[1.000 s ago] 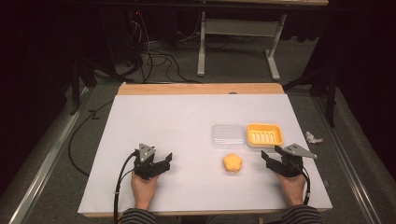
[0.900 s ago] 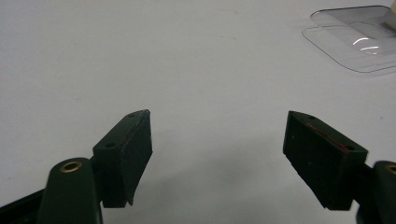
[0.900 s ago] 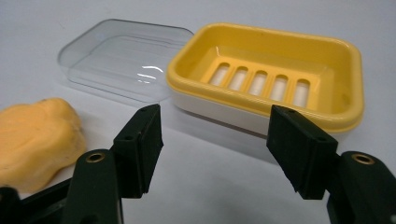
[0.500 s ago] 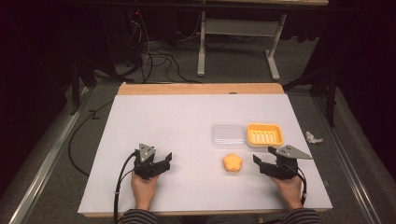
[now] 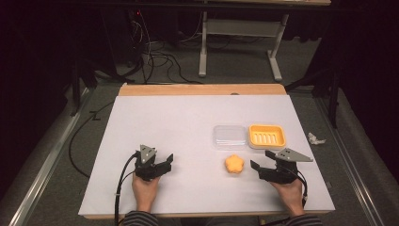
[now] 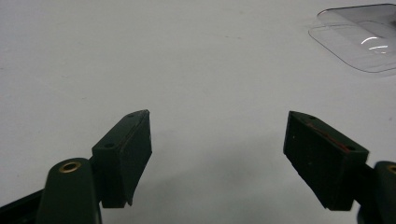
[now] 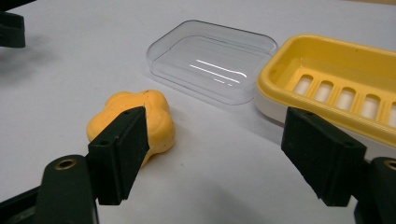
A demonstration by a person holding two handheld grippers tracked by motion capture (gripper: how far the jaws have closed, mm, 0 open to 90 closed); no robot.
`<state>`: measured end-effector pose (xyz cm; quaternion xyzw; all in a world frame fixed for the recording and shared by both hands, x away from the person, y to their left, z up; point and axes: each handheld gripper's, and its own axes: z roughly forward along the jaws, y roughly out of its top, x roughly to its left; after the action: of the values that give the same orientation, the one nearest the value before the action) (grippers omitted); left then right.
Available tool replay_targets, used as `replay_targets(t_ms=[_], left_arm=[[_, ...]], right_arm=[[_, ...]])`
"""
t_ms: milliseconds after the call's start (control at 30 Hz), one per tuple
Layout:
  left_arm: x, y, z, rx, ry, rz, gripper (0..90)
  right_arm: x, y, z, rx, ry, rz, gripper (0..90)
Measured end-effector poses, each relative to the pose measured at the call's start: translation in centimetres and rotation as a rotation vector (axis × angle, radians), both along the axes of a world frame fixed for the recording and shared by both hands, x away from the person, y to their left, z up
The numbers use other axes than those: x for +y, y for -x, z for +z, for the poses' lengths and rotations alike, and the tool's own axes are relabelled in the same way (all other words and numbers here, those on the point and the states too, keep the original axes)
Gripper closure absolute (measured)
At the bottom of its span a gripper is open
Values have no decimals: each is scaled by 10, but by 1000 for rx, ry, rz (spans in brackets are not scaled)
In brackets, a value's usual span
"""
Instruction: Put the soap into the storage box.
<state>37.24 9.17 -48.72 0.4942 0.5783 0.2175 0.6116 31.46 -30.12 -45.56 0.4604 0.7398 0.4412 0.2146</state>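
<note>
From the high view, the flower-shaped orange soap (image 5: 234, 164) sits on the white table (image 5: 188, 127), just ahead-left of the right gripper (image 5: 261, 170); the left gripper (image 5: 162, 165) waits well apart. In the left gripper view, jaws spread over bare table, clear lid (image 6: 362, 39) far off. In the right gripper view, jaws are wide apart, the soap (image 7: 135, 123) near the left one, the yellow soap dish (image 7: 336, 88) beyond. It looks light, hard and probably slick (lobes help), so pinch across the notches.

My right claw (image 5: 258, 168) has bare table up to the orange soap (image 5: 234, 164). Past it, the clear lid (image 5: 229, 136) and yellow dish (image 5: 267, 136) block the way, maybe touching. My left claw (image 5: 165, 161) has white table all around.
</note>
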Motion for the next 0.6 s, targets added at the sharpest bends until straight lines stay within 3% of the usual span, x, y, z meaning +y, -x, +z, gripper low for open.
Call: replay_targets(t_ms=[600], left_arm=[[0, 0, 0, -5, 0, -2, 237]], right_arm=[[27, 8, 4, 24, 67, 40, 203]])
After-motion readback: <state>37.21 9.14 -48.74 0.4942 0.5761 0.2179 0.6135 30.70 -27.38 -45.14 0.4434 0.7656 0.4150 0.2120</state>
